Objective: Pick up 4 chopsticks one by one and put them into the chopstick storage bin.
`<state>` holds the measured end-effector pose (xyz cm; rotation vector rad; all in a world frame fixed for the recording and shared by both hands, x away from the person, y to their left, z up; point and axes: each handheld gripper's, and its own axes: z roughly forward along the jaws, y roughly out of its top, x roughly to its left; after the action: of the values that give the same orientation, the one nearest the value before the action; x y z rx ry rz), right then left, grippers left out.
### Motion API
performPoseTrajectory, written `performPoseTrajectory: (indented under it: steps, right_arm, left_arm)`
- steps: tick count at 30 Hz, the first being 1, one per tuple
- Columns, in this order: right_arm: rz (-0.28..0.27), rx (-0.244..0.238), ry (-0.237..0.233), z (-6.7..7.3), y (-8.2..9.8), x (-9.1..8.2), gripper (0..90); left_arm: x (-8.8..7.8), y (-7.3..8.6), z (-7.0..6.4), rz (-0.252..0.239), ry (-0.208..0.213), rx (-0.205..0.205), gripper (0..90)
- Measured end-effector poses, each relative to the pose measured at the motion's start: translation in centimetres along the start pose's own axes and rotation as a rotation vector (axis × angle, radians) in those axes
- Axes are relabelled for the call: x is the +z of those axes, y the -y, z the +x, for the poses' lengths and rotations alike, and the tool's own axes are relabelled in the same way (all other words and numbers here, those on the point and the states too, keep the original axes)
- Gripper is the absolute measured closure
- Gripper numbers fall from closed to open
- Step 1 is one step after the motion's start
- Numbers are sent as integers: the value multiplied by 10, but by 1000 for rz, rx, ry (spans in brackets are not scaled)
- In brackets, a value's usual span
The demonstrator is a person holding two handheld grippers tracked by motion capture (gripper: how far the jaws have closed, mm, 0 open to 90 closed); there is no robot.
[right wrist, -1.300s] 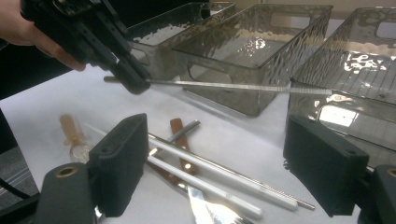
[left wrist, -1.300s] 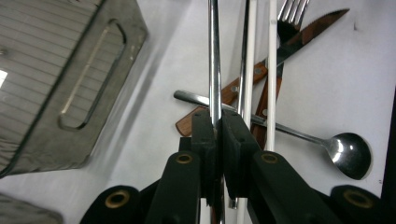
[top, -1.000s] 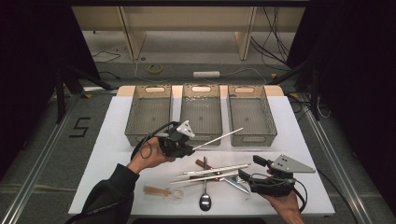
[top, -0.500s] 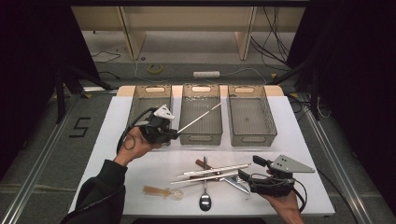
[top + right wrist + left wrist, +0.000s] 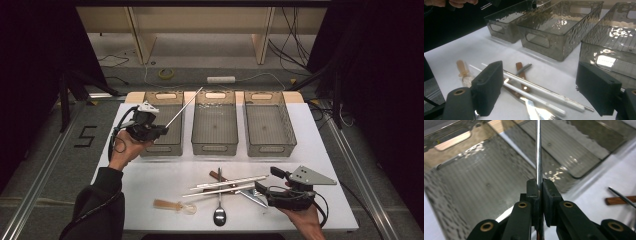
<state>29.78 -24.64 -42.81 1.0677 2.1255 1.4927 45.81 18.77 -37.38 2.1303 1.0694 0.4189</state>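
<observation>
My left gripper [image 5: 159, 131] is shut on one end of a thin metal rod [image 5: 183, 107] and hangs over the front of the left grey bin [image 5: 162, 149]. The rod slants up toward the far right, its tip above the gap between the left and middle bin [image 5: 215, 147]. In the left gripper view the jaws [image 5: 539, 185] clamp the rod [image 5: 538, 150] above the left bin's ribbed floor [image 5: 474, 192]. My right gripper [image 5: 268, 180] rests open at the front right, beside a pile of utensils. Its jaws [image 5: 544, 90] stand wide with nothing pinched.
The pile holds two white chopsticks [image 5: 231, 183], a wood-handled knife [image 5: 219, 176], a spoon [image 5: 219, 213] and a pale plastic utensil [image 5: 172, 205]. A third bin [image 5: 267, 127] stands at the right. White table [image 5: 150, 175]; floor drops off at its edges.
My left gripper carried the rod left and away, from in front of the middle bin to over the left bin. The rod's tip swung farther back. The right gripper stayed put.
</observation>
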Motion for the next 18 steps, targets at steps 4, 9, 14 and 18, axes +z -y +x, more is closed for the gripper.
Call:
performPoseTrajectory:
  steps: [4,9,14,18]
  right_arm:
    - [-2,-3,0,0,0,0,232]
    - [-2,0,0,0,0,0,232]
    - [-4,-2,-1,0,0,-1,232]
    - [-3,0,-2,0,0,-1,232]
  left_arm:
    - [3,3,10,-4,-35,-34,843]
    - [5,7,19,-4,-63,-67,842]
    - [8,14,32,-12,-98,-121,843]
    - [8,15,38,-20,-120,-144,842]
